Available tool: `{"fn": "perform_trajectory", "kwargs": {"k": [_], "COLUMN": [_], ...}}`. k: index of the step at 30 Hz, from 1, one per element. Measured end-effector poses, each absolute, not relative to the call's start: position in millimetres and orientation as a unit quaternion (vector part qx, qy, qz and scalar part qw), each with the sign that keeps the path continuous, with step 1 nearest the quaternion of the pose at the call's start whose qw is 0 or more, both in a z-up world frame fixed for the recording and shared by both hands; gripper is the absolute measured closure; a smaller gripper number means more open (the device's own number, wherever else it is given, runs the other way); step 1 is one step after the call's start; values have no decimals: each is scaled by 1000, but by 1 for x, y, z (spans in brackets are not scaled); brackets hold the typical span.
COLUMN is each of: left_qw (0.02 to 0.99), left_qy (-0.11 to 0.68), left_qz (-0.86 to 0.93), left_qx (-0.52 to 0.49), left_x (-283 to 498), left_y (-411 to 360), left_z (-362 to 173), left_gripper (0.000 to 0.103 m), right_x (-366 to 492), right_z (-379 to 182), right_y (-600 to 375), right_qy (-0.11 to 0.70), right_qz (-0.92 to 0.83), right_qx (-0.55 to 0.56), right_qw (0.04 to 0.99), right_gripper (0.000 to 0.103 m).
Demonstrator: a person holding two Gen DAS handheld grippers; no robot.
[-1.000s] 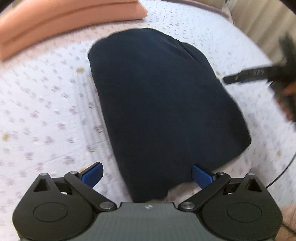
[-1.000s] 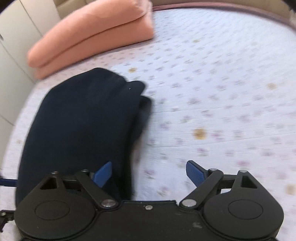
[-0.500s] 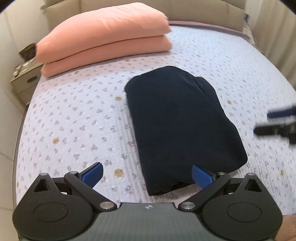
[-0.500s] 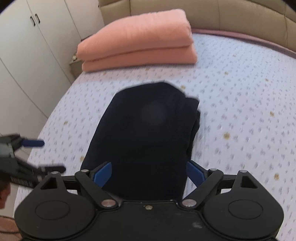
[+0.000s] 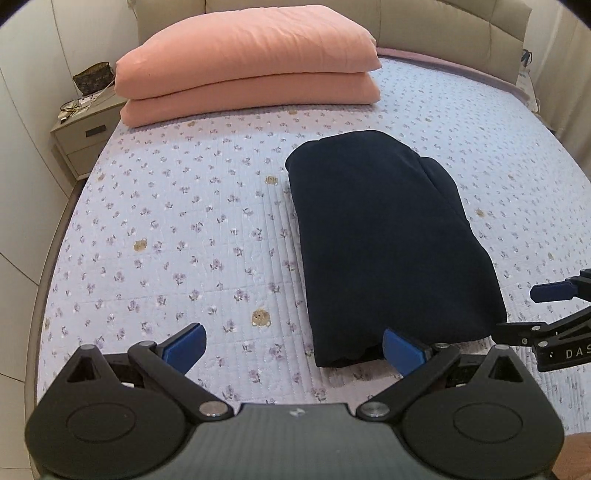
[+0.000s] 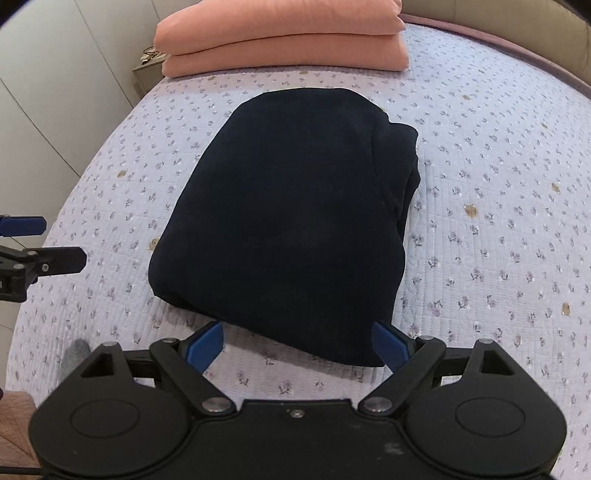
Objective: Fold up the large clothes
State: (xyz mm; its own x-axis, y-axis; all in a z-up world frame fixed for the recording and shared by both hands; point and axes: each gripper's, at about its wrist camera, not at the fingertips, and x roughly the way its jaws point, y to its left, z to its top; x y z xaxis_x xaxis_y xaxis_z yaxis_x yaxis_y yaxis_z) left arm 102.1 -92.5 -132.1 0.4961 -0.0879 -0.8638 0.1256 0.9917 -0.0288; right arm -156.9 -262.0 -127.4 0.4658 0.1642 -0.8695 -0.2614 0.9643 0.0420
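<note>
A dark navy garment [image 5: 384, 236] lies folded into a thick rectangular bundle on the floral bedspread [image 5: 177, 229]; it also shows in the right wrist view [image 6: 291, 214]. My left gripper [image 5: 293, 349] is open and empty, held back from the bundle's near left corner. My right gripper [image 6: 297, 345] is open and empty, just short of the bundle's near edge. The right gripper shows at the right edge of the left wrist view [image 5: 546, 314]. The left gripper shows at the left edge of the right wrist view [image 6: 33, 243].
A folded salmon-pink duvet [image 5: 243, 62] lies at the head of the bed, by the beige padded headboard [image 5: 443, 26]. A bedside table [image 5: 85, 125] with a small bag stands at the bed's left, next to white wardrobe doors [image 6: 48, 92].
Both grippers have pulled up and back from the folded garment, so more of the bed and the duvet is in view. The garment has not moved. Both stay open.
</note>
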Motion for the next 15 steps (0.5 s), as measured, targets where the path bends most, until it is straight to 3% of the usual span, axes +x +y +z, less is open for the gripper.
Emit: {"fn": "perform_trajectory", "kwargs": {"k": [15], "left_qw": [862], "left_qy": [503], "left_qz": [-62], "left_qx": [17], "left_x": [103], "left_y": [-93], "left_z": [-135], "left_gripper": [0], "right_x": [-157], "right_z": [-128], "right_y": [-258], "right_qy": [502], "right_qz": [142], "right_qx": [-53], "right_qw": [852], "right_gripper": [0]}}
